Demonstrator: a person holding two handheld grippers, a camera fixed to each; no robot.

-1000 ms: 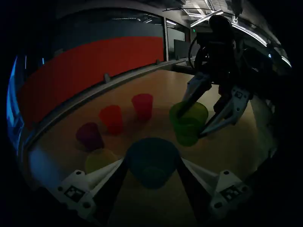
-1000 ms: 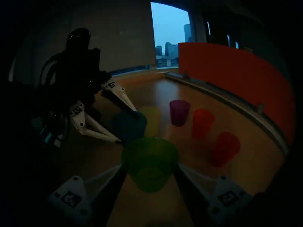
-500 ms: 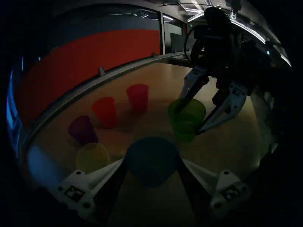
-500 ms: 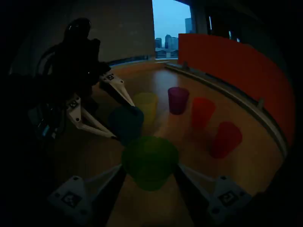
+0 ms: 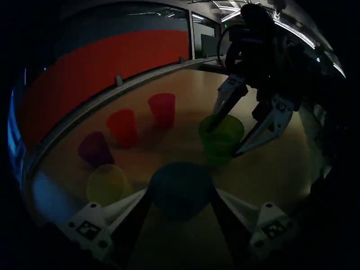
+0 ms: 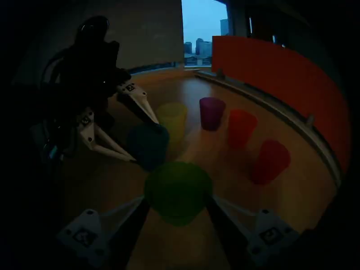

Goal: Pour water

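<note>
In the left gripper view my left gripper (image 5: 181, 194) is shut on a blue cup (image 5: 181, 186), held above the wooden table (image 5: 270, 166). Farther off on the right, my right gripper (image 5: 222, 139) grips a green cup (image 5: 220, 137). In the right gripper view the right gripper (image 6: 177, 198) is shut on that green cup (image 6: 177, 189), which leans away so its inside is hidden. The left gripper (image 6: 146, 141) holds the blue cup (image 6: 148, 144) at left centre. Whether either cup holds water I cannot make out in the dim light.
On the table stand a yellow cup (image 5: 107, 183), a purple cup (image 5: 93, 148), an orange cup (image 5: 122, 127) and a red cup (image 5: 162, 108) in an arc. A red partition (image 5: 103, 67) runs along the table's far edge. A window (image 6: 200, 31) shows dusk sky.
Both held cups have tipped further forward, so their insides no longer show. The row of cups has shifted slightly up in both views.
</note>
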